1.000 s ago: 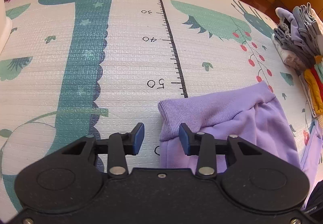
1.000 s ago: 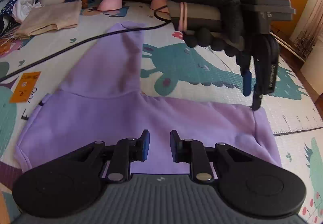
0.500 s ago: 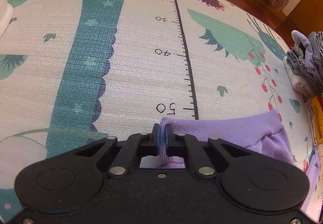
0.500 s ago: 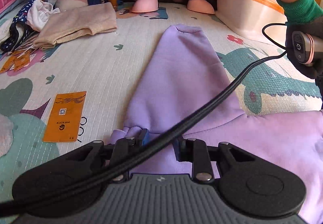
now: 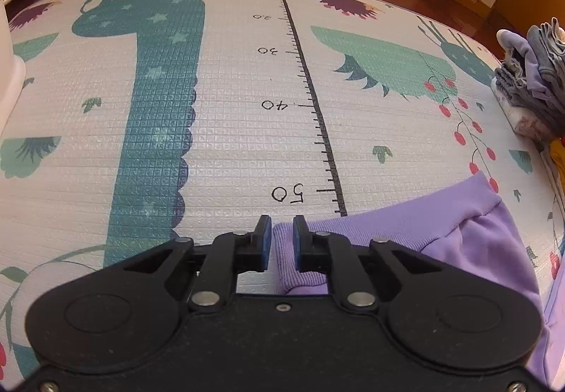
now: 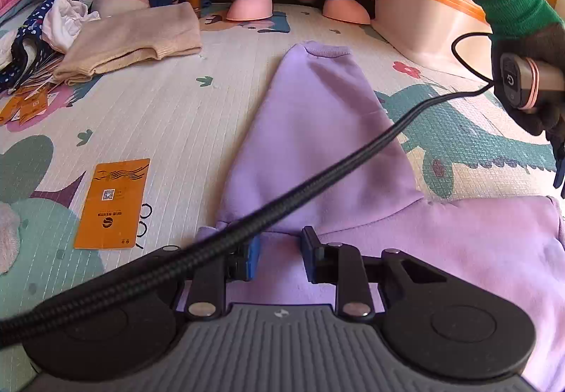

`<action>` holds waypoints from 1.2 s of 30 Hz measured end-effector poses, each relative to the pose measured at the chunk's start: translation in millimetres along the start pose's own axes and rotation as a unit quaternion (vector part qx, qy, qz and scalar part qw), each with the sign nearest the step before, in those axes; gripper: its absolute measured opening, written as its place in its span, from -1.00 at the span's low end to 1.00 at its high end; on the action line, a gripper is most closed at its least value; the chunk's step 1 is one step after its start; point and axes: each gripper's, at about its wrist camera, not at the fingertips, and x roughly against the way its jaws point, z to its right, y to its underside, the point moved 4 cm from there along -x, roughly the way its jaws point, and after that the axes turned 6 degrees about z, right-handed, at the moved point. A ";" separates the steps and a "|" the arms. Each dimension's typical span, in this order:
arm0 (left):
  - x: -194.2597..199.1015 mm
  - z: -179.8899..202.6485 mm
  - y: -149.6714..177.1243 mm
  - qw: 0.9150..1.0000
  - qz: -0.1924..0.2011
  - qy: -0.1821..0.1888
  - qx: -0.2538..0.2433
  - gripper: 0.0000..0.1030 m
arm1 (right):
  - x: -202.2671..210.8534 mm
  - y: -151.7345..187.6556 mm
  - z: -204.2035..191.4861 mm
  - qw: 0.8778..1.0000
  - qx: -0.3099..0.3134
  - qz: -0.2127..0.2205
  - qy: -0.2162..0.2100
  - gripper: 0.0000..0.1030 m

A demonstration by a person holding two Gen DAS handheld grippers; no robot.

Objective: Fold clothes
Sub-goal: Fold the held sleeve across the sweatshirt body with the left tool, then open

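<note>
A purple sweatshirt (image 5: 476, 243) lies flat on the play mat (image 5: 229, 109). Its ribbed hem (image 5: 388, 219) ends in a corner that sits between the pads of my left gripper (image 5: 282, 243), whose jaws stand slightly apart around it. In the right wrist view one sleeve (image 6: 317, 130) stretches away from me, and the body (image 6: 476, 250) spreads to the right. My right gripper (image 6: 279, 259) hovers open just above the spot where sleeve and body meet. A black cable (image 6: 317, 180) crosses over its left finger.
A gloved hand with a green cuff (image 6: 529, 91) holds the other gripper's handle at the right. An orange card (image 6: 114, 201) lies left of the sleeve. A beige folded garment (image 6: 134, 35) and a white bin (image 6: 423, 14) are farther back. Stacked clothes (image 5: 533, 81) sit at the mat's right edge.
My left gripper pinched the hem corner half a second ago and has since parted its jaws. The right gripper moved left along the sweatshirt to the sleeve's base and stayed open.
</note>
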 end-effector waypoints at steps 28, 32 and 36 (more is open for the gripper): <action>-13.5 106.2 -4.7 0.998 -0.003 0.027 -0.062 -0.70 | 150.8 51.8 53.1 0.997 -0.047 -0.045 0.046 -0.23; -27.8 159.3 6.7 0.993 -0.018 0.076 -0.093 -0.70 | 167.2 100.6 63.5 0.982 -0.141 -0.050 0.117 -0.22; -39.8 210.1 23.1 0.983 -0.036 0.124 -0.133 -0.70 | 174.8 140.6 66.2 0.961 -0.225 -0.048 0.153 -0.22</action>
